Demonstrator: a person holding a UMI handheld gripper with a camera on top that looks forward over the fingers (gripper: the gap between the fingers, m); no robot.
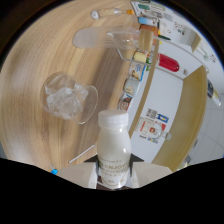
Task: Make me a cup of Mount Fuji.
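A white milk bottle [114, 137] with a white cap and a brown label stands between my fingers, and my gripper [114, 167] is shut on its lower body. Both fingers [85, 174] press its sides. Beyond the bottle, off toward my left finger's side, a clear plastic cup [67, 97] filled with ice stands on the wooden table [35, 60]. Farther off lies or stands a second clear cup [107, 37], which looks empty. The whole scene appears tilted in this view.
A row of small cans and bottles [134, 82] lines the table's edge past the milk bottle. A white spoon [95, 15] lies at the far end. A red object [168, 62] sits on a white surface beyond the edge. A thin white stick [81, 155] lies near my left finger.
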